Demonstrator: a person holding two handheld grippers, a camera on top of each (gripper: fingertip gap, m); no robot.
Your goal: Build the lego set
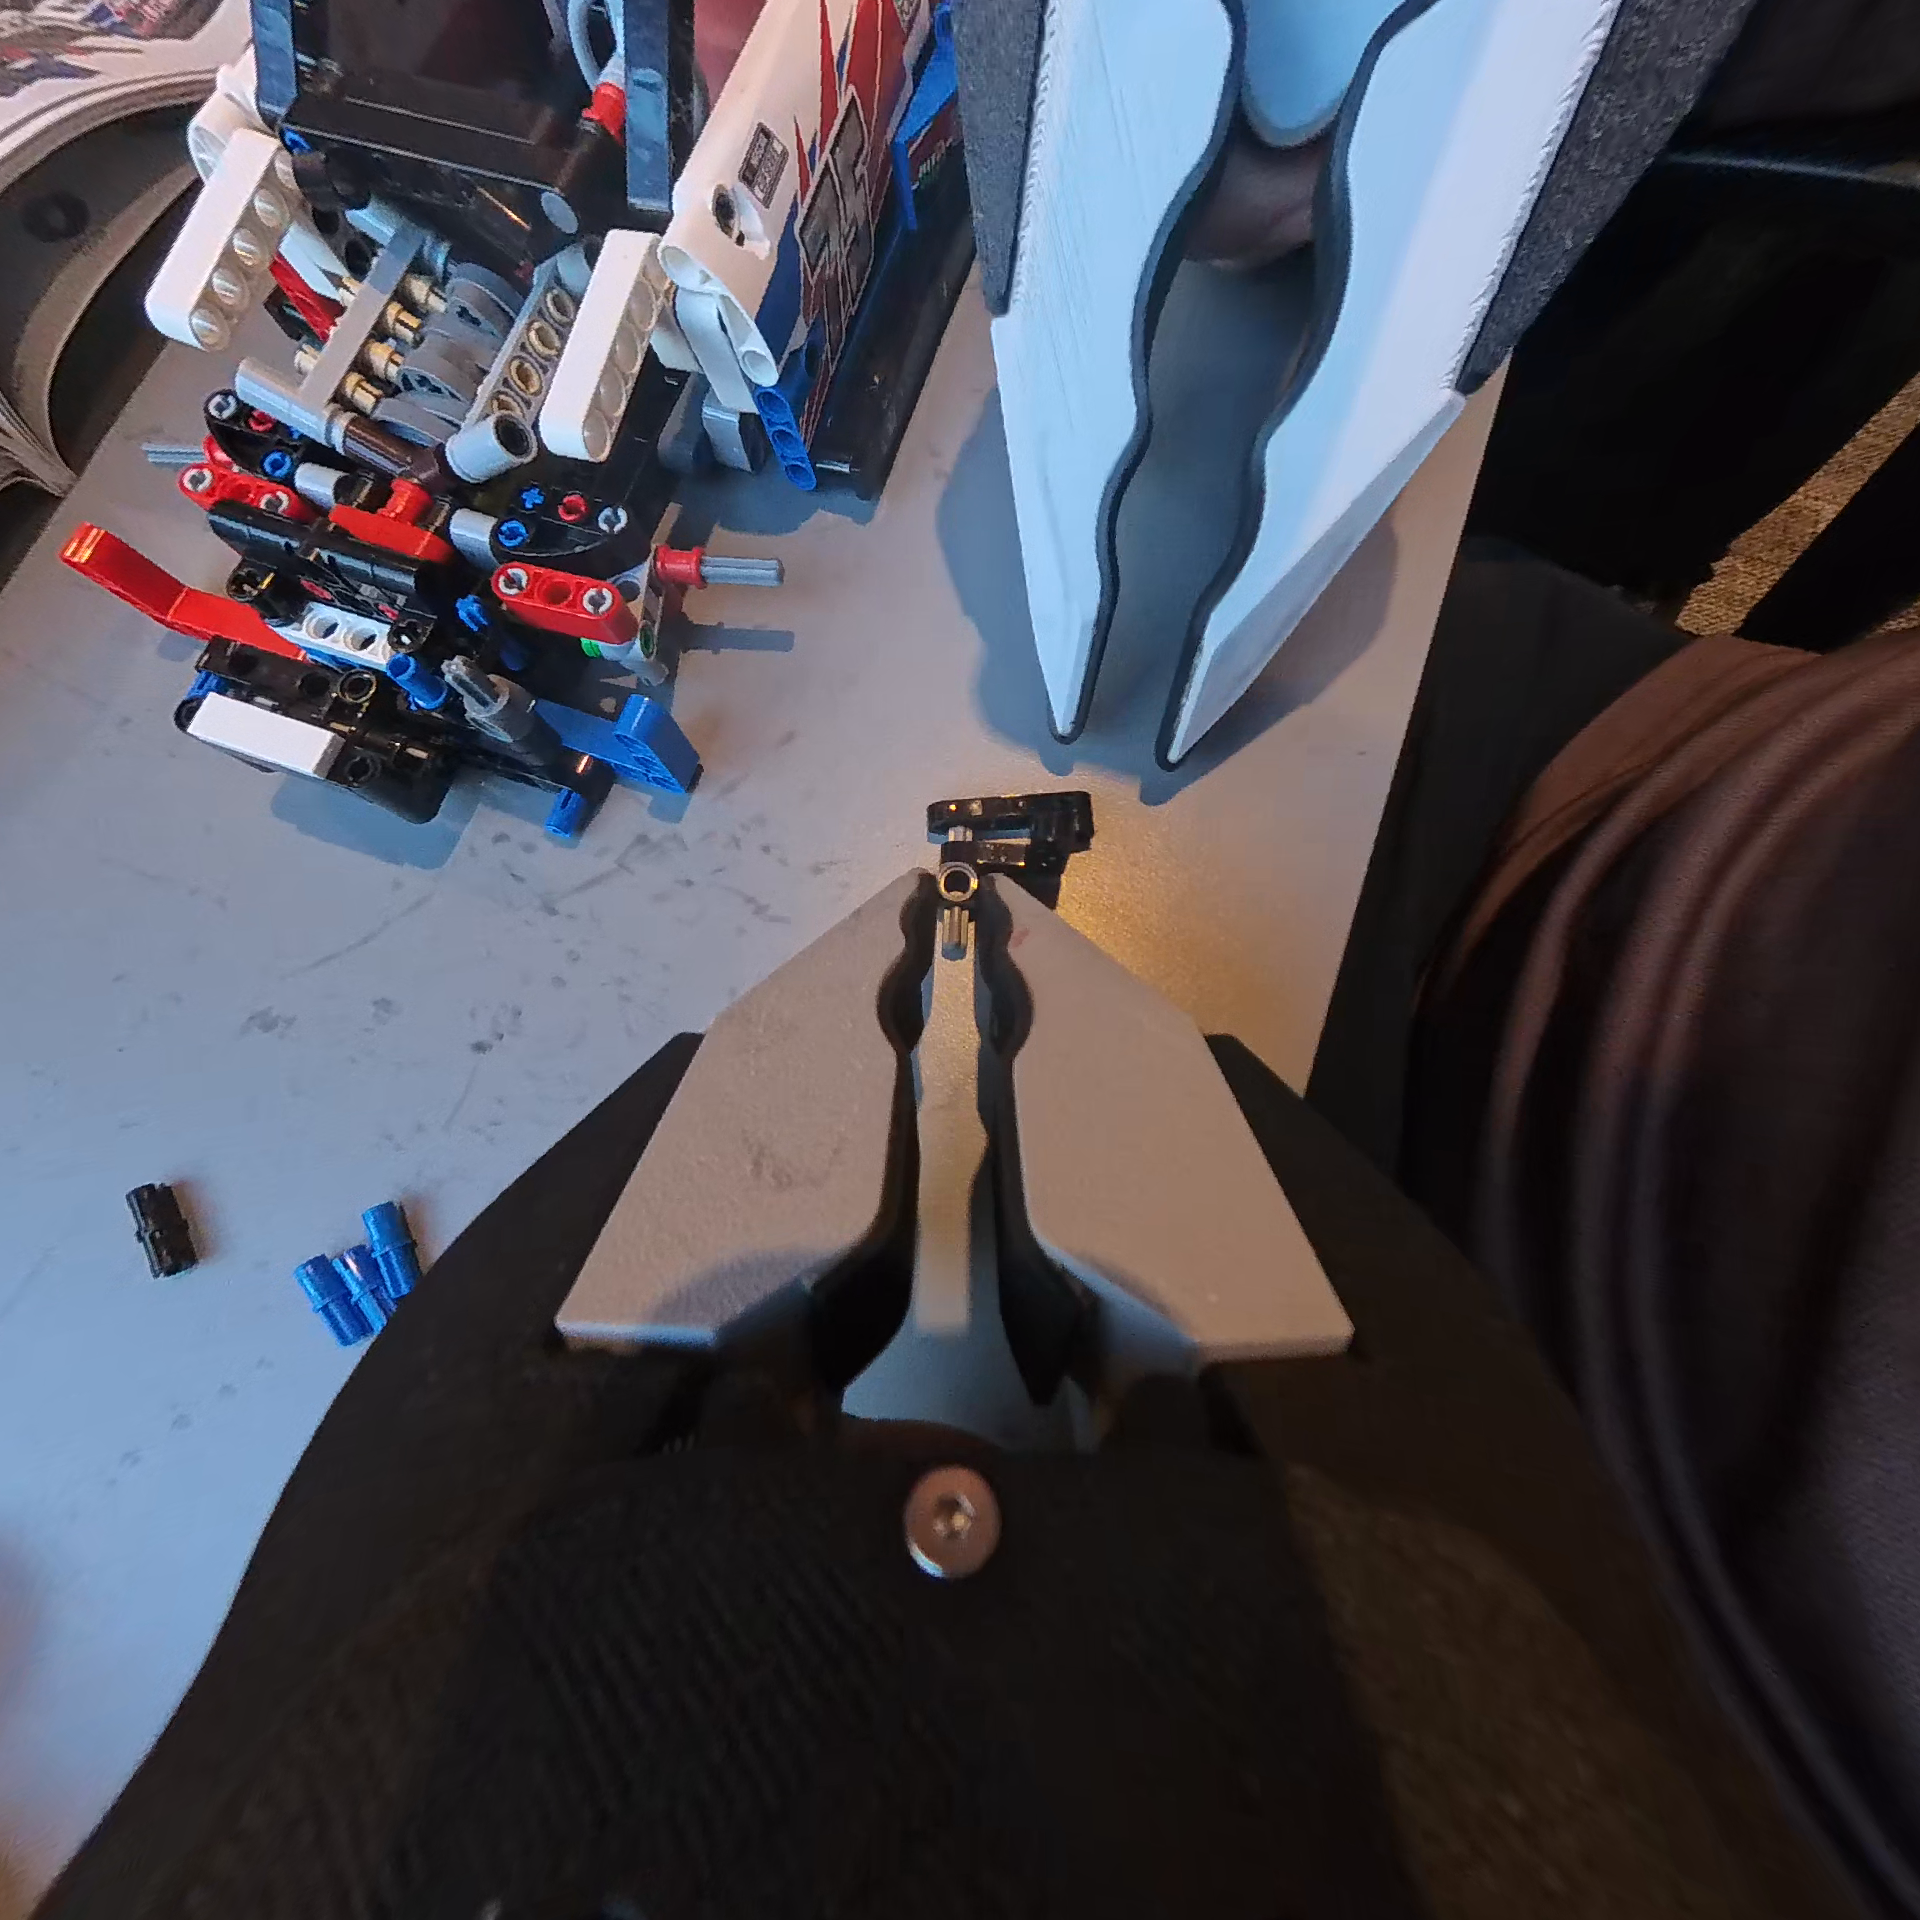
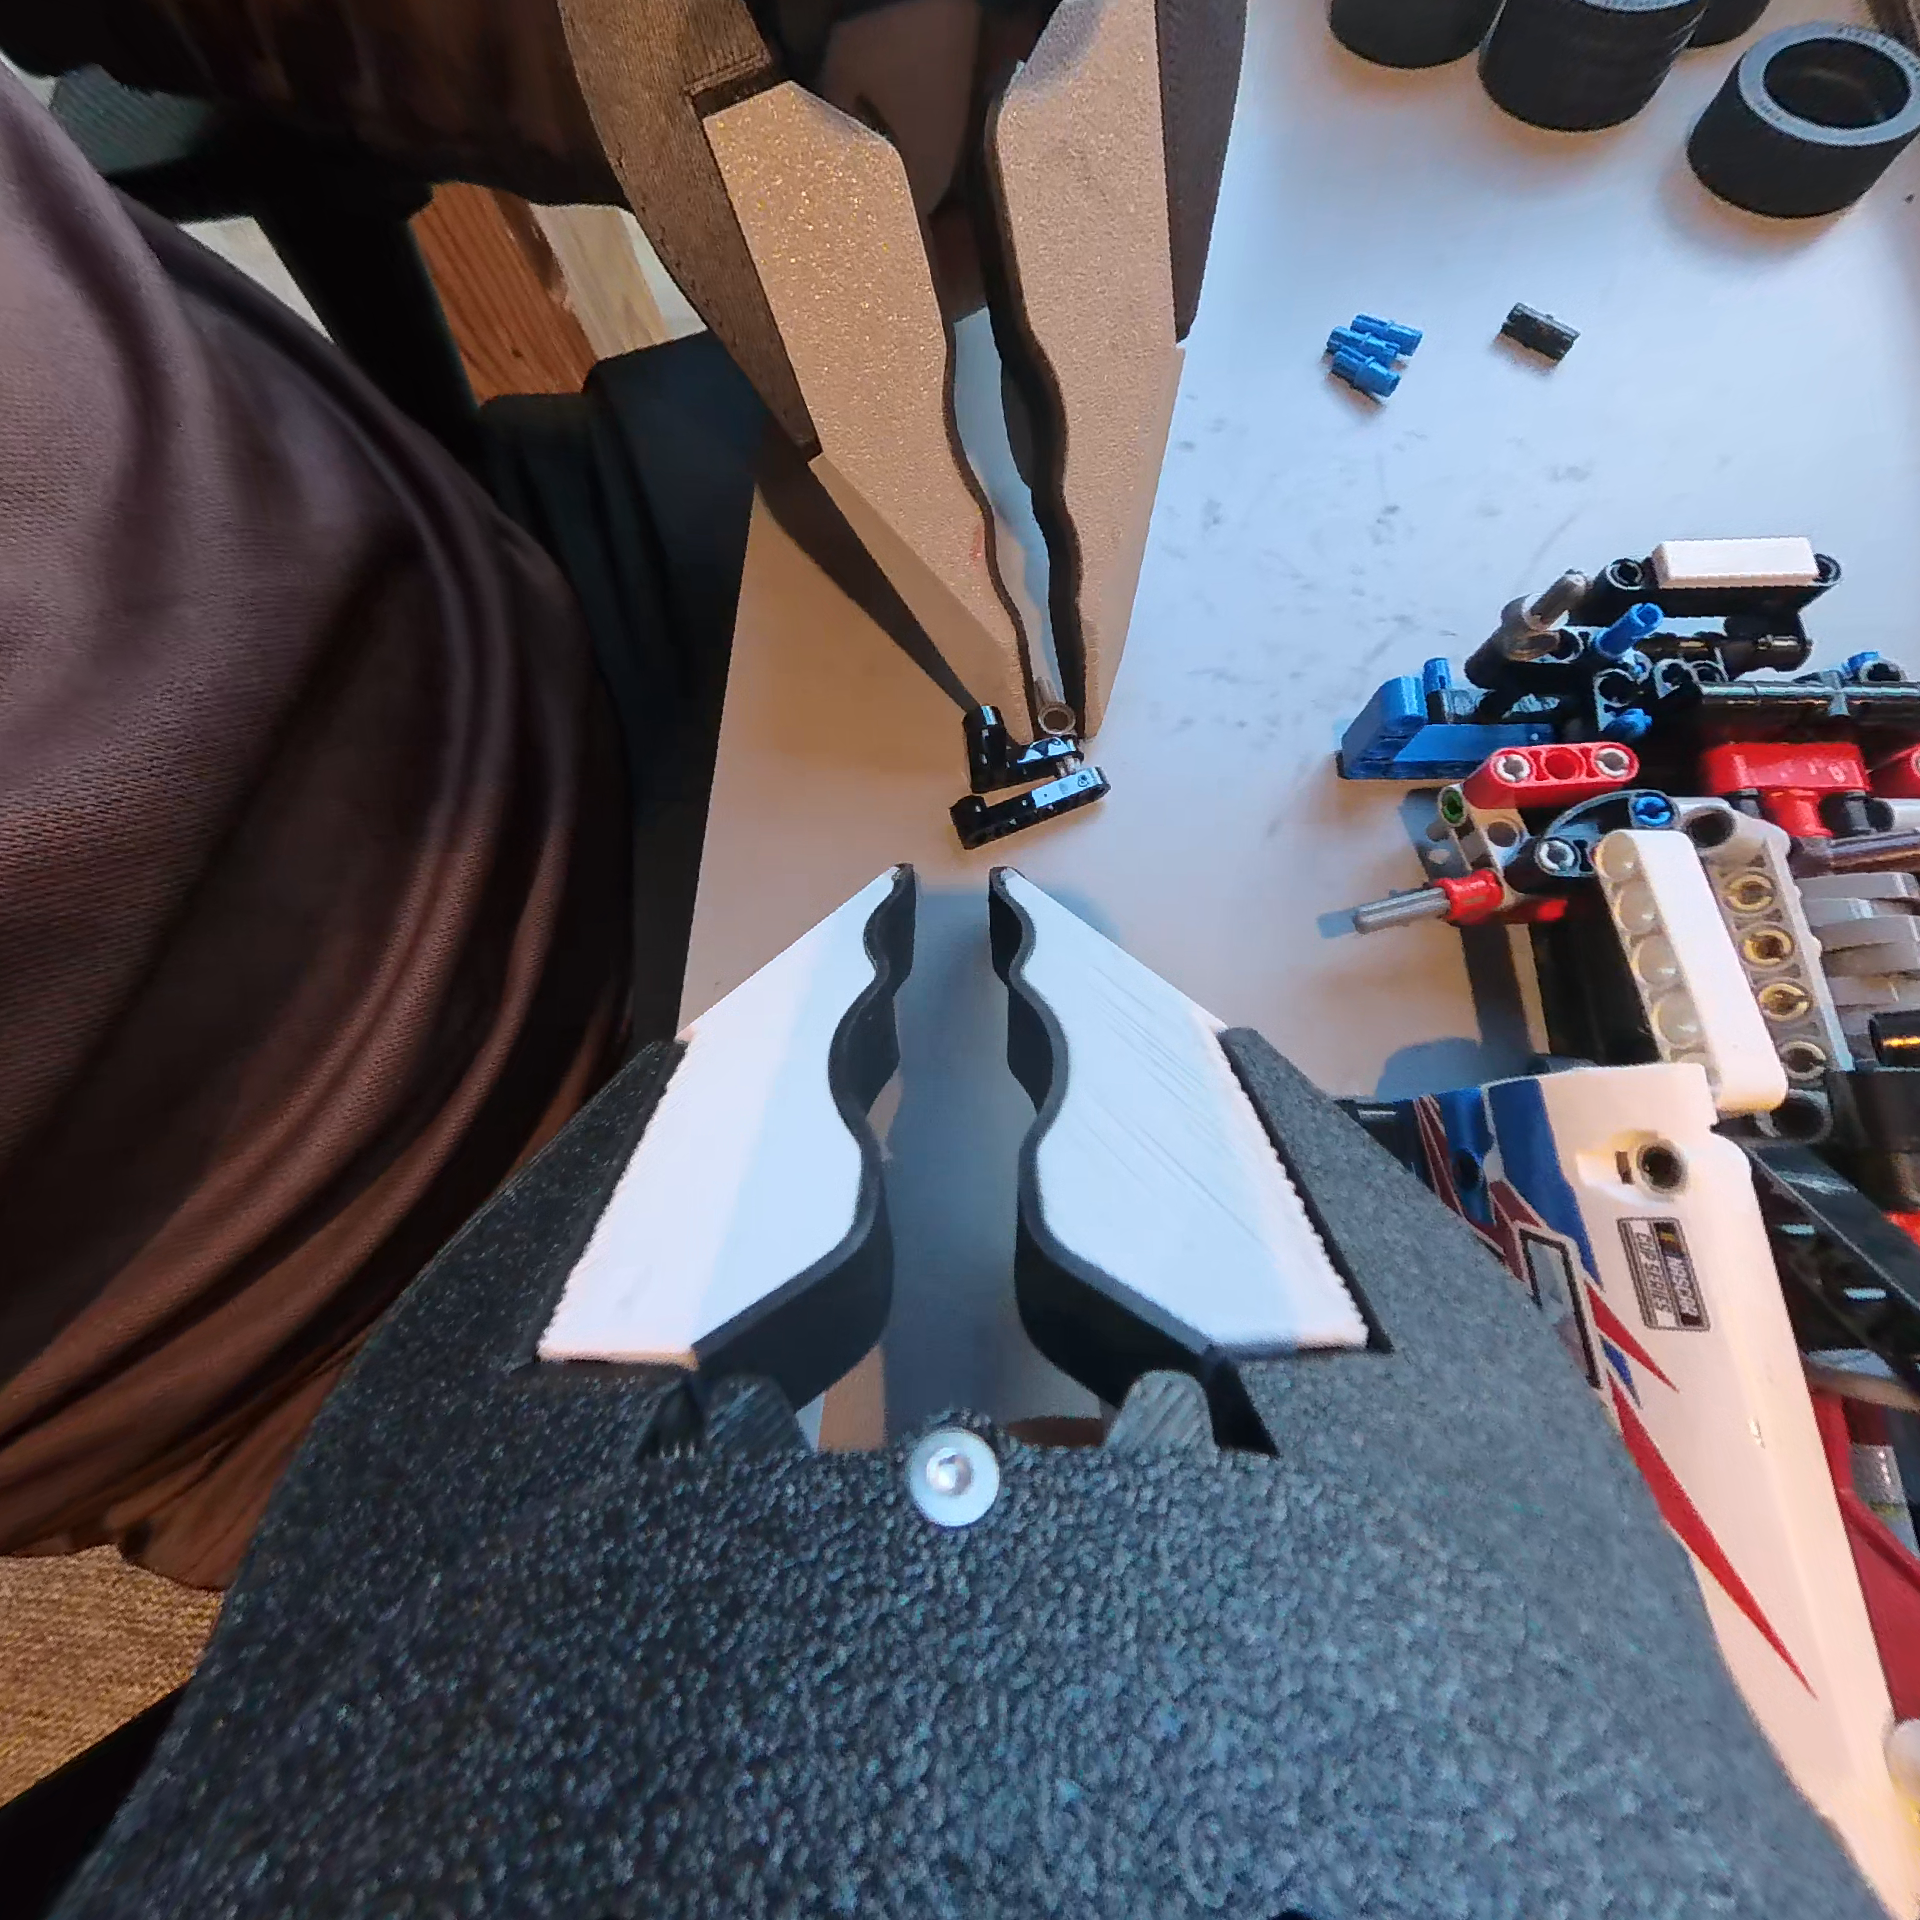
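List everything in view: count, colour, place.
Lego car: one, partly built, white, black, red and blue, on the grey table.
Small black assembly: one, near the table edge, between the grippers.
Grey axle piece: one, in the left gripper's tips.
Blue pins: a small cluster, loose on the table.
Black pin: one, beside them.
Black tyres: several, table's far end.
Booklet: one, behind the car.
Left hand-held gripper: grey fingers.
Right hand-held gripper: white fingers, empty.

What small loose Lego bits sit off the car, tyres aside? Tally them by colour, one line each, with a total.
Blue pins: 3, bunched together
Black connector: 1
Black and grey sub-assembly: 1, its grey end between the left tongs
Total: 5
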